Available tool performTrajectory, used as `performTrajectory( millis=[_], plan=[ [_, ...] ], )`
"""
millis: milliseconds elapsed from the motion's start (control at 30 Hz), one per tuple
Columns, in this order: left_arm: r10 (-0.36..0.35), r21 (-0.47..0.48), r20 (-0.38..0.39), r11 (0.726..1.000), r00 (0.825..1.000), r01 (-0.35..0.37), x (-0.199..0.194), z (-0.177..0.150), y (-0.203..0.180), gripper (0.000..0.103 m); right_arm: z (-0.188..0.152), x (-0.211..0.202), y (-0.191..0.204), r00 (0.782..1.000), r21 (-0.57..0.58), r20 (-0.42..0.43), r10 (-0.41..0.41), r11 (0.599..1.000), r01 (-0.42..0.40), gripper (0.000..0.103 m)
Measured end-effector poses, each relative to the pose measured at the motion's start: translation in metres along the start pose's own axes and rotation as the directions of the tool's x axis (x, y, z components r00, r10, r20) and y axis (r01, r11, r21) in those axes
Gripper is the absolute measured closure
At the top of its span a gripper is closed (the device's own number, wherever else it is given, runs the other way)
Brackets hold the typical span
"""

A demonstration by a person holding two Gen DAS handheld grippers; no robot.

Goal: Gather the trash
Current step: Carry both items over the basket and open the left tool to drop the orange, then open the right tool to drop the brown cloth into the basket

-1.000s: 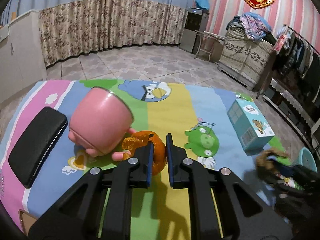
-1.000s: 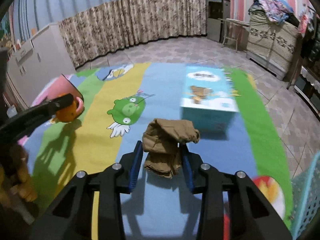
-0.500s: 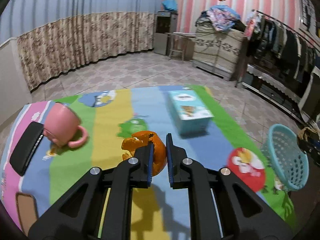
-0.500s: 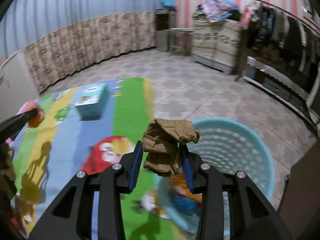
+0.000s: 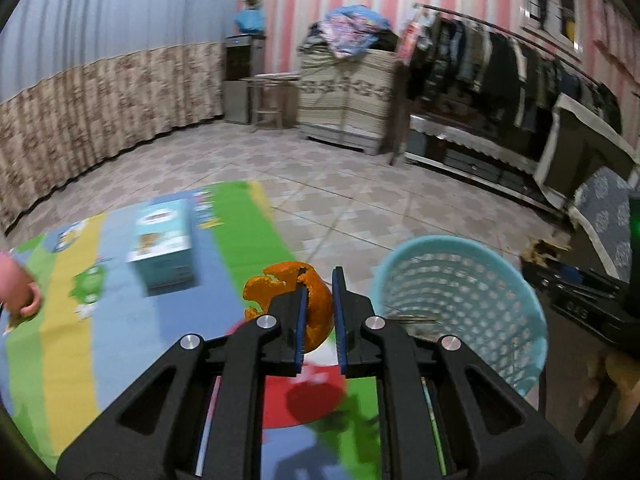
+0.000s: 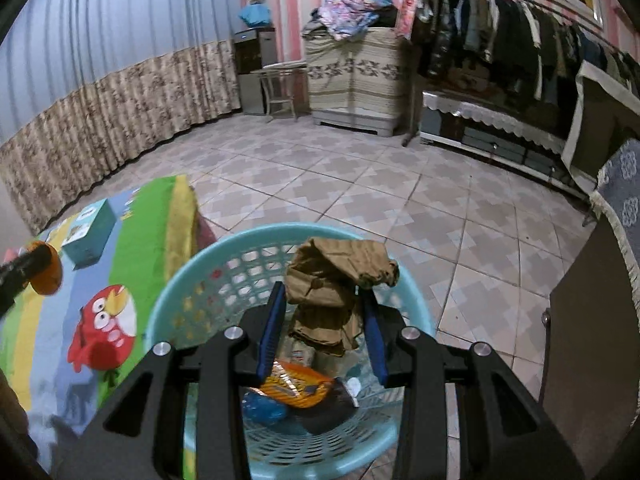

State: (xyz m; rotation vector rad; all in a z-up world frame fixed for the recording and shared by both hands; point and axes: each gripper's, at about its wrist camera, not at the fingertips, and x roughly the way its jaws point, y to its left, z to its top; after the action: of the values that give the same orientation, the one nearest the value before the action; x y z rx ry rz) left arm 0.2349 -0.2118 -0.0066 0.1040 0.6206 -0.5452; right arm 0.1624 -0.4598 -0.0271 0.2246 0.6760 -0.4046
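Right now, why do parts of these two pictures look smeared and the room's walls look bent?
Left wrist view: the colourful mat and blue box are smeared by motion, while the left gripper and its orange peel stay sharp. Right wrist view: crisper overall; the crumpled brown paper and blue basket read clearly. Both fisheye lenses bow the walls and darken the corners.

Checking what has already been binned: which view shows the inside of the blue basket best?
The right wrist view. It looks down into the blue basket, showing an orange wrapper and a blue scrap at the bottom. The left wrist view shows the basket from the side: mesh wall and rim, contents hardly visible.
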Motion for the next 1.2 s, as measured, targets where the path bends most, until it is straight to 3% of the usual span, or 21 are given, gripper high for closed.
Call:
performTrajectory(
  millis=[300,600,667,733,867,933,1200],
  plan=[
    [-0.088,0.051,-0.026,0.995,0.996,0.089,0.033,0.001,-0.077,0.093,0.004,0.005,-0.036,1.000,0.071,0.018,0.021,0.997,-0.022,0.066],
    [-0.082,0.048,-0.060,0.995,0.995,0.085,0.048,-0.002,-0.093,0.090,0.002,0.002,-0.033,0.998,0.067,0.030,0.049,0.996,-0.051,0.066],
    [-0.071,0.043,-0.066,0.996,0.995,0.074,0.048,-0.001,-0.090,0.084,0.002,0.001,-0.031,0.998,0.062,0.032,0.050,0.997,-0.052,0.066],
    [-0.047,0.046,-0.084,0.998,0.995,0.051,0.048,0.000,-0.085,0.059,0.002,0.001,-0.030,0.998,0.063,0.033,0.049,0.997,-0.051,0.066],
    [0.021,0.065,-0.046,0.998,0.999,-0.018,0.037,0.002,-0.075,0.050,0.002,0.001,-0.031,0.998,0.060,0.033,0.049,0.997,-0.051,0.066],
    [0.057,0.056,-0.024,0.997,0.998,-0.056,0.030,0.004,-0.064,0.038,0.001,0.001,-0.031,0.998,0.056,0.033,0.050,0.997,-0.052,0.066],
    [0.179,0.008,0.070,0.984,0.981,-0.180,-0.004,0.013,-0.023,0.013,0.007,0.002,-0.014,0.998,-0.005,0.024,0.059,0.998,-0.059,0.066]
  ],
)
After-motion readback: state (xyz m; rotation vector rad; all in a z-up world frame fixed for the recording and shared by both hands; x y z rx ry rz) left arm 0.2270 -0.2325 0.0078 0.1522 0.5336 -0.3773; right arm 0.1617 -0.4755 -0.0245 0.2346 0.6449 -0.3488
